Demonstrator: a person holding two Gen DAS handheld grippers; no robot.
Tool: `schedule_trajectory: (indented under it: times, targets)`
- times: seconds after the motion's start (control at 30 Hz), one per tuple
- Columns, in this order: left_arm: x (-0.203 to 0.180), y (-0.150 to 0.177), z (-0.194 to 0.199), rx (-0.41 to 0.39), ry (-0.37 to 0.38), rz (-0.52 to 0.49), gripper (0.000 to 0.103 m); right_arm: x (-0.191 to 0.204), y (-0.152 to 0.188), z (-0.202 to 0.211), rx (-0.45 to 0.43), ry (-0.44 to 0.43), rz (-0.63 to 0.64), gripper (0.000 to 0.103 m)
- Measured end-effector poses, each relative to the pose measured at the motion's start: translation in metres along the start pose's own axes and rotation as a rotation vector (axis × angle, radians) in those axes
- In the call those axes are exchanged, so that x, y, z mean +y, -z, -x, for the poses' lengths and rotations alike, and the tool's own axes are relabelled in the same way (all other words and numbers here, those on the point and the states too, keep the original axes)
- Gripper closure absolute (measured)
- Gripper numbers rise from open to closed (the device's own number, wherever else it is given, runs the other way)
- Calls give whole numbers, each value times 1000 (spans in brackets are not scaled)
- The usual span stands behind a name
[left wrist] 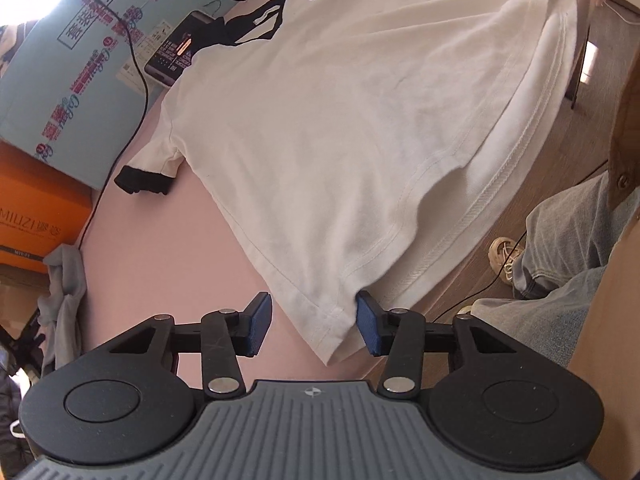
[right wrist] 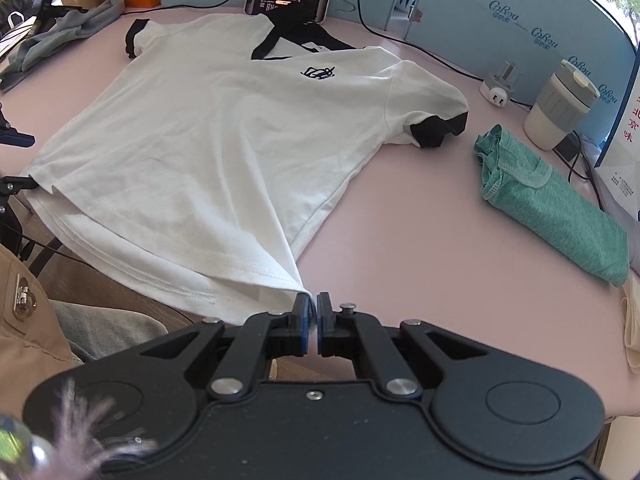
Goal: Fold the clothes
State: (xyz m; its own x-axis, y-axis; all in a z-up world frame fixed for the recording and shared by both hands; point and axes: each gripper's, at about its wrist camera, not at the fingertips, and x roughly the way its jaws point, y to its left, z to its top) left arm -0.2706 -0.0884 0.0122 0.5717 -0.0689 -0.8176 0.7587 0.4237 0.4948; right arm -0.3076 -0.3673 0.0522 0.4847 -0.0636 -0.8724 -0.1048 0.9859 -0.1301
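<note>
A pink table [right wrist: 400,208] carries everything, and the white T-shirt [right wrist: 208,148] is the landmark: it lies face up across the table, black collar toward the far edge, black-cuffed sleeves spread to either side, its hem hanging just over the near edge toward the person.

Behind the collar stands a wall of pale blue cartons [right wrist: 500,20], with an orange box [left wrist: 36,216] beside them past the shirt's left sleeve. To the right of the shirt, well apart from it, lies a folded green garment [right wrist: 556,208]. A grey cloth [right wrist: 60,36] is bunched beyond the left sleeve. Past the right sleeve stands a cream tumbler [right wrist: 560,108], with a white charger [right wrist: 498,88] next to it. A phone [right wrist: 288,0] leans upright just behind the collar.

The right gripper [right wrist: 313,312] is pinched closed on the shirt's near right hem corner, fabric drawn taut to its pads. The left gripper [left wrist: 312,324] straddles the near left hem corner; its jaws stand apart, one blue pad touching the cloth, the other clear of it.
</note>
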Motion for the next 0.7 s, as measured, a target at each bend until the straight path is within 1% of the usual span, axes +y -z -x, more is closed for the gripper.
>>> schedule_trajectory:
  times: [0.03,0.07,0.13,0.2,0.27,0.33,0.37,0.47,0.53,0.67,0.7]
  targets:
    - [-3,0,0,-5,-8,-26,60,0,0,0,1,0,-1,99]
    - [-5,1,1,-11,-12,-46,62,0,0,0,1,0,-2,99]
    - [-8,0,0,-21,-19,-69,71,-1,0,-1,2,0,-5,99]
    - [-11,-1,-1,-23,-28,-88,92,-1,-1,-1,2,-1,-6,99]
    - [-11,-1,-4,-1,-32,-88,99,0,-1,-1,1,-2,-6,99]
    - [-2,-1,-4,22,-12,-34,100,1,0,0,2,-5,0,99]
    - [6,-1,-2,30,3,14,100,2,0,0,8,-12,2,99]
    - [37,3,10,46,82,217,100,5,3,4,26,-35,16,99]
    - [60,11,19,40,128,387,100,7,5,7,39,-51,28,99]
    - [99,39,20,44,187,750,100,11,9,15,64,-85,22,99]
    - [102,46,16,56,204,799,99,13,9,16,67,-96,21,99]
